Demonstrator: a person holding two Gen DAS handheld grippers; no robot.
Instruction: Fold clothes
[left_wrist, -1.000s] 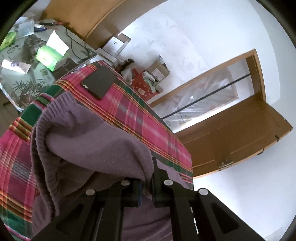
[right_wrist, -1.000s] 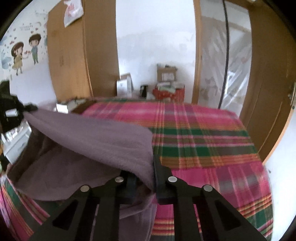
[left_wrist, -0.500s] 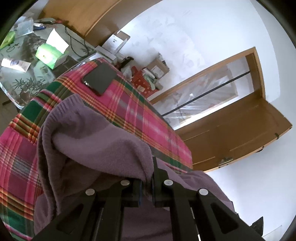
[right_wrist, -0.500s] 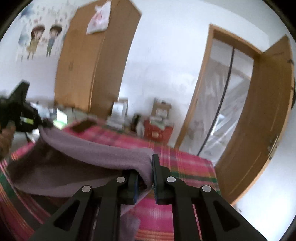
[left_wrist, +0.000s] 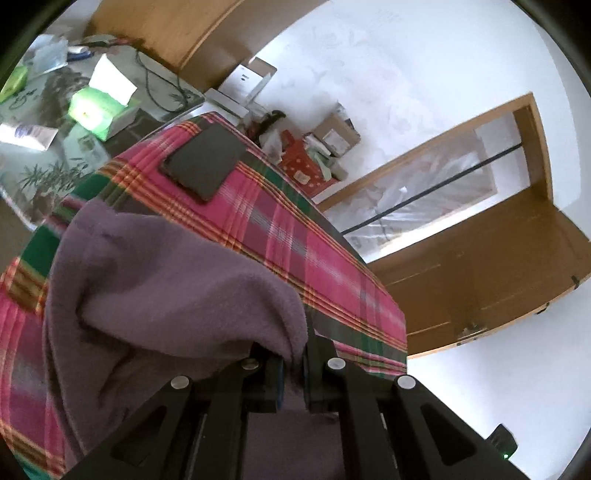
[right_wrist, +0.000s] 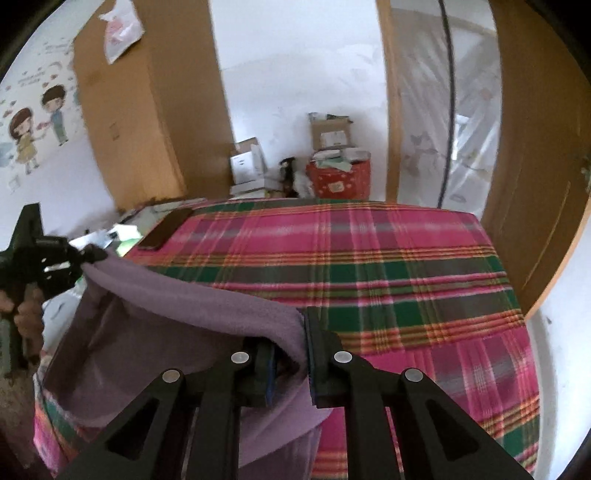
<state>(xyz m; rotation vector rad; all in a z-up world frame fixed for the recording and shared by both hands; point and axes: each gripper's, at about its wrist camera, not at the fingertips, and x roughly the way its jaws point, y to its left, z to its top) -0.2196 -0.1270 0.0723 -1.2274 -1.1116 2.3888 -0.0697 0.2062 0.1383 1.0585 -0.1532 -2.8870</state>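
The soft purple fleece garment (right_wrist: 177, 306) hangs stretched over the plaid bed (right_wrist: 388, 258). The left gripper (left_wrist: 293, 363) and right gripper (right_wrist: 291, 363) each pinch one edge.

This is a room in a home, most likely a bedroom. A bed covered with a pink and green plaid blanket (right_wrist: 369, 266) fills the middle, a tall wooden wardrobe (right_wrist: 147, 110) stands against a white wall bearing cartoon stickers of two children (right_wrist: 37, 125), and a wooden door (right_wrist: 539, 166) hangs open. Cardboard boxes (right_wrist: 330, 133) and a red box (right_wrist: 340, 181) are piled on the floor by the wall, and a side table (left_wrist: 44, 162) beside the bed carries a green tissue box (left_wrist: 99, 110).
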